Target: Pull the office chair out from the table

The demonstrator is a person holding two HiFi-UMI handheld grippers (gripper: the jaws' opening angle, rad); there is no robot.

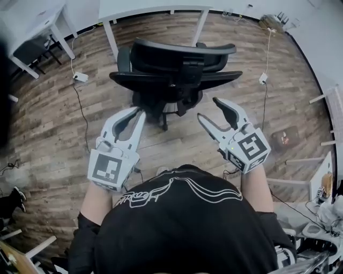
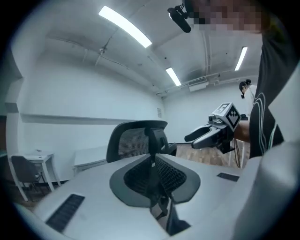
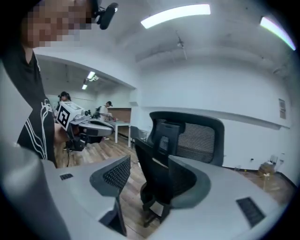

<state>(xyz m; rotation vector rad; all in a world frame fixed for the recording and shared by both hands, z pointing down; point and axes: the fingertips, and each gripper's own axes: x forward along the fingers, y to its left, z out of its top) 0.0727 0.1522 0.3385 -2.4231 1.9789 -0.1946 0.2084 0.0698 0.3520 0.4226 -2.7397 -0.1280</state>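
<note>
I am holding my left hand-held gripper (image 1: 139, 112) with its 2 jaws pressed together, pinching nothing. My right hand-held gripper (image 1: 209, 108) is standing with its 2 jaws spread wide and is also empty. Both are pointing toward the office chair (image 1: 177, 69), and neither is touching it. The chair is standing on the wooden floor (image 1: 53, 118) just in front of me, with its mesh backrest facing me. It is sitting apart from the edge of the white tabletop (image 1: 155, 8), in line with the gap between the 2 table legs.
</note>
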